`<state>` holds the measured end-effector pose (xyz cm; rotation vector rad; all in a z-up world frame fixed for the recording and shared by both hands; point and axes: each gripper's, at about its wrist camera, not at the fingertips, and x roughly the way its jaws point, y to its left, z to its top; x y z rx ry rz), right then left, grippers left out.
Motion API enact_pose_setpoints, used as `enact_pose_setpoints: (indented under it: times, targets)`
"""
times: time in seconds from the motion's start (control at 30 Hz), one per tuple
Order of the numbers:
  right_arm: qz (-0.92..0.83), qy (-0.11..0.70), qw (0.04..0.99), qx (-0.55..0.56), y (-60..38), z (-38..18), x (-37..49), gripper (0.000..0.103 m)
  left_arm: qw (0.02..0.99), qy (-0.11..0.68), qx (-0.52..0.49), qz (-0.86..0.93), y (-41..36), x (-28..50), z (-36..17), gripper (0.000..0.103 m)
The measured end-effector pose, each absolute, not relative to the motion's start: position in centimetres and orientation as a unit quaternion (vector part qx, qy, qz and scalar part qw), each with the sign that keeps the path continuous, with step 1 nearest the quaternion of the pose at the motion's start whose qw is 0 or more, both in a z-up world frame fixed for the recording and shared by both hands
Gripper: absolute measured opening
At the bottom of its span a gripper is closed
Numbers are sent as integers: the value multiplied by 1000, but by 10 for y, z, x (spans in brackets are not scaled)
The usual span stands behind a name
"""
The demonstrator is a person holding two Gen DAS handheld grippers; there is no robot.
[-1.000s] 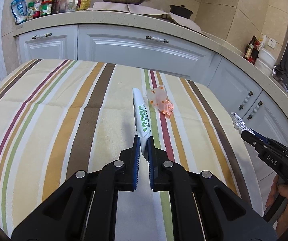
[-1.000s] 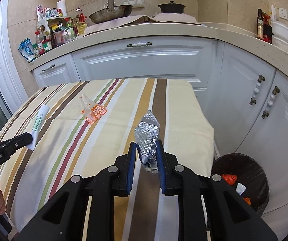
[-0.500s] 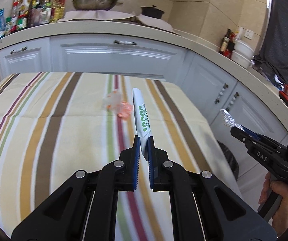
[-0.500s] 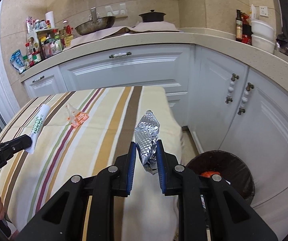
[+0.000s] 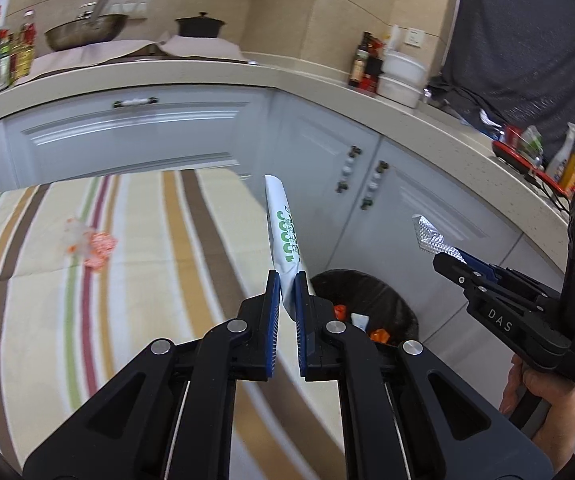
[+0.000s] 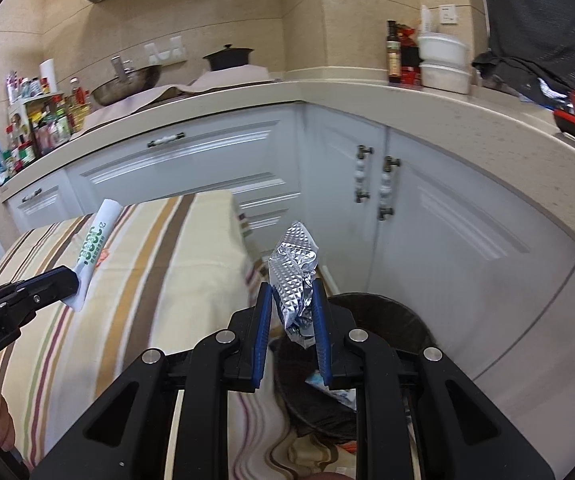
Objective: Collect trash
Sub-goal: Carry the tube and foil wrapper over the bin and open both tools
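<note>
The striped table [image 5: 135, 280] had dropped behind both grippers, bringing the bin [image 6: 399, 316] beneath them. The left gripper [image 5: 286, 300] clamped the white tube [image 5: 285, 232]; the right gripper [image 6: 292, 312] clamped the foil wrapper [image 6: 293, 272], just above the bin. Release was probably next.

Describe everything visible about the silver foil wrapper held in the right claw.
The silver foil wrapper is crumpled metallic film embossed with a small diamond pattern, with a bit of blue print at its lower end. It stands roughly upright, pinched at its lower part between the blue pads of the right claw, its upper end sticking out free. It hangs in the air past the table edge, near the dark trash bin. Only the pads touch it.
</note>
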<state>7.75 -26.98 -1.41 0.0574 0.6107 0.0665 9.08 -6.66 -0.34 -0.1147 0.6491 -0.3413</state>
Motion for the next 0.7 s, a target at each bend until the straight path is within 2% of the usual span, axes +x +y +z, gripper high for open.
enact_pose_setpoints:
  times: [0.7]
  targets:
    - [-30, 300, 952, 59, -346, -38, 81, 21, 912, 336, 15, -233, -191, 127, -33, 8]
